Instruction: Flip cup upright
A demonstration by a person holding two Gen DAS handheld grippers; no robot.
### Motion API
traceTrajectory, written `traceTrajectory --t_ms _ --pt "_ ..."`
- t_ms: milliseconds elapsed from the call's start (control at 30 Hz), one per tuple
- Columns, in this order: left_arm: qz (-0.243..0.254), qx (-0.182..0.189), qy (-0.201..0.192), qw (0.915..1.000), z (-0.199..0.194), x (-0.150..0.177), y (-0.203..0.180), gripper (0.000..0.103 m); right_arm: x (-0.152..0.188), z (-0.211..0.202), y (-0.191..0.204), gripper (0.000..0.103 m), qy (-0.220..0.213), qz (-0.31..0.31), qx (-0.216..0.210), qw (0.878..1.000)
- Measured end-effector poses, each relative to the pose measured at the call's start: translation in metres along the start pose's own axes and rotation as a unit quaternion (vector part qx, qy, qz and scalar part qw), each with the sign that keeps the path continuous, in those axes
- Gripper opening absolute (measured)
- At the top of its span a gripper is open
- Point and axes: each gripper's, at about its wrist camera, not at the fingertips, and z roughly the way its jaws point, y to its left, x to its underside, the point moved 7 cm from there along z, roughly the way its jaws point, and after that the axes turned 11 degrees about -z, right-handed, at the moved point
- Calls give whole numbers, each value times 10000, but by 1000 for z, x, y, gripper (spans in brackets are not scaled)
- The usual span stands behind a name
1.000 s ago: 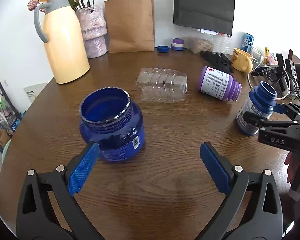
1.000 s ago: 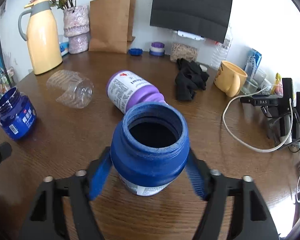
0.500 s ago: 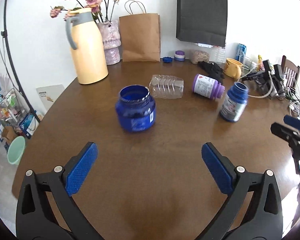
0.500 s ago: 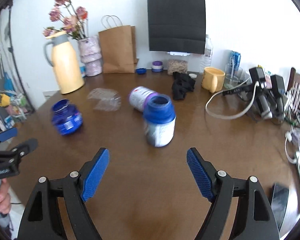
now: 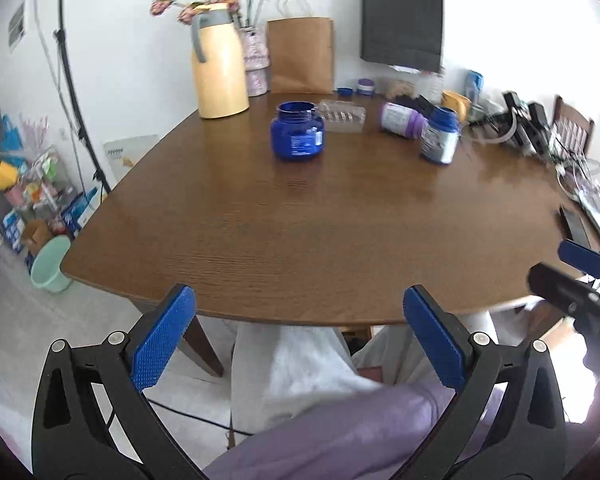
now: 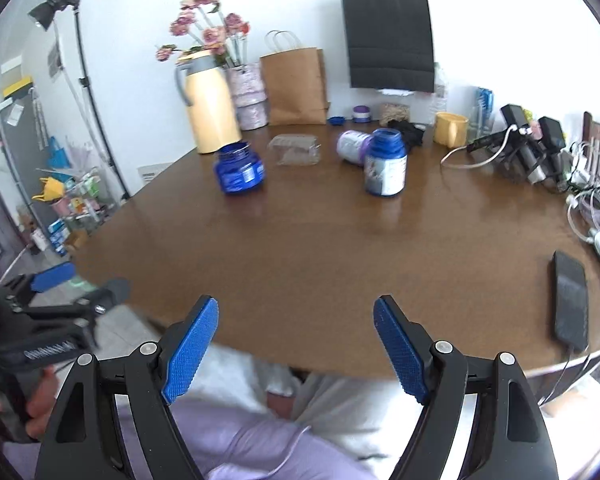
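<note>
A clear plastic cup (image 5: 343, 116) lies on its side at the far part of the round wooden table (image 5: 300, 232); it also shows in the right wrist view (image 6: 294, 150). My left gripper (image 5: 298, 344) is open and empty, held off the table's near edge, far from the cup. My right gripper (image 6: 296, 346) is open and empty, also back over the near edge. The right gripper shows at the right edge of the left wrist view (image 5: 576, 276).
A wide blue jar (image 5: 297, 131) and a tall blue bottle (image 5: 440, 135) stand upright. A purple bottle (image 5: 402, 119) lies on its side. A yellow thermos (image 5: 218, 62), vase, paper bags, yellow mug (image 6: 451, 128), cables and a phone (image 6: 571, 306) ring the table.
Both grippers have pulled back from the jars to beyond the table's near edge. The right gripper let go of the tall blue bottle, which stands upright.
</note>
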Motion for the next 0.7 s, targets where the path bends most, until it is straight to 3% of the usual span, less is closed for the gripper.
traceTrajectory --t_ms 133,233,700 --pt "-53 140 -158 9998 -7 -3 3 103 -2 3 7 83 109 -122 165 9997" --pt "-204 133 -45 9997 -1 -2 9 103 -5 3 -1 83 86 58 209 9997" --pt "40 36 -345 9994 -15 -7 4 103 -7 -2 -3 83 22 120 260 9996"
